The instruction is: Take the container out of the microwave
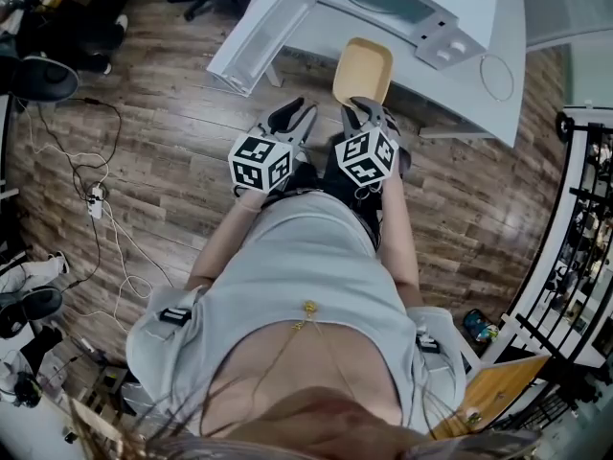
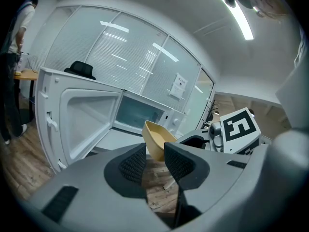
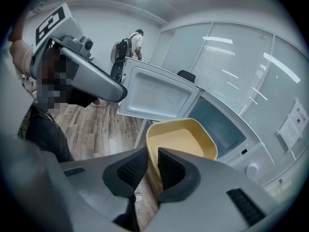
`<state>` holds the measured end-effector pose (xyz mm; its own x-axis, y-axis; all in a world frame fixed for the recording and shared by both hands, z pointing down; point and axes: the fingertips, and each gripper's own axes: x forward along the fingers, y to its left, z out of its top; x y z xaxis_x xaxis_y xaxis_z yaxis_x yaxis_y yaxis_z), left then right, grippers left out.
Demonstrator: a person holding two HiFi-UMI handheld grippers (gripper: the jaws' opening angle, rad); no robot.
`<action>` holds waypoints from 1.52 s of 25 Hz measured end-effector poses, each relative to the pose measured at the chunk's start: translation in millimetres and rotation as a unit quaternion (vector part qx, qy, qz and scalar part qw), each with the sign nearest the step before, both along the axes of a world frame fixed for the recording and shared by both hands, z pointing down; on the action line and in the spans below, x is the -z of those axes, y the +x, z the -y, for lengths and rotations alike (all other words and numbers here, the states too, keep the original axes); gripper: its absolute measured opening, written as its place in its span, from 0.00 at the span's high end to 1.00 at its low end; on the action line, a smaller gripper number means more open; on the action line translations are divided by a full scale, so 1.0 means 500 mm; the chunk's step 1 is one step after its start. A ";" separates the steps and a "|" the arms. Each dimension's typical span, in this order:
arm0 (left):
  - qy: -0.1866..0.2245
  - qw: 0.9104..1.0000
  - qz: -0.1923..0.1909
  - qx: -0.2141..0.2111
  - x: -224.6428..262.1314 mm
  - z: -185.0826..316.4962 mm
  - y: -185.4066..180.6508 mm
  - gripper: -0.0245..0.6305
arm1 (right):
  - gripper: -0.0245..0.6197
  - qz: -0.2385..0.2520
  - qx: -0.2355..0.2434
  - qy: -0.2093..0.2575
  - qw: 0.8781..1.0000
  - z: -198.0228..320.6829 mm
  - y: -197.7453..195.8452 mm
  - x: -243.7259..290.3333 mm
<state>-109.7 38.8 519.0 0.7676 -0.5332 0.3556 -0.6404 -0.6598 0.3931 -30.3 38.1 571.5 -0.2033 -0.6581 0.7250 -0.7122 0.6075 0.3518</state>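
The yellow container (image 1: 362, 70) hangs in the air outside the white microwave (image 1: 421, 8), just in front of its open cavity. My right gripper (image 1: 369, 113) is shut on the container's near wall; in the right gripper view the wall of the container (image 3: 181, 139) is pinched between the two pads of the right gripper (image 3: 150, 166). The microwave door (image 1: 263, 27) stands swung open to the left. My left gripper (image 1: 292, 121) hovers beside the right one, a little left of the container (image 2: 157, 138). The left gripper (image 2: 155, 164) is open and holds nothing.
The microwave sits on a white table (image 1: 479, 94) above a wood floor. Cables and a power strip (image 1: 96, 199) lie on the floor at left. A black hat (image 2: 79, 70) rests on the microwave. A black rack (image 1: 584, 218) stands at right. A person (image 3: 133, 45) stands far behind.
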 end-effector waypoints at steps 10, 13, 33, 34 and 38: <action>-0.003 1.000 0.006 -0.009 -0.011 0.004 0.023 0.78 | 0.85 0.005 -0.003 -0.003 1.000 -0.005 0.010 -0.007; -0.002 1.000 0.011 -0.010 -0.014 0.007 0.027 0.78 | 0.85 0.008 -0.001 -0.005 1.000 -0.005 0.010 -0.010; -0.006 1.000 0.015 -0.001 -0.022 0.026 0.034 0.78 | 0.85 0.005 0.014 -0.014 1.000 0.015 0.013 -0.016; -0.006 1.000 0.016 -0.001 -0.023 0.026 0.035 0.78 | 0.85 0.005 0.014 -0.014 1.000 0.016 0.015 -0.017; -0.009 1.000 0.018 0.000 -0.027 0.029 0.037 0.78 | 0.85 0.005 0.015 -0.017 1.000 0.019 0.018 -0.020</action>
<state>-91.2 24.2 532.3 0.7547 -0.5254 0.3929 -0.6537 -0.6530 0.3825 -21.2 28.7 581.6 -0.2288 -0.6269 0.7448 -0.6972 0.6395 0.3241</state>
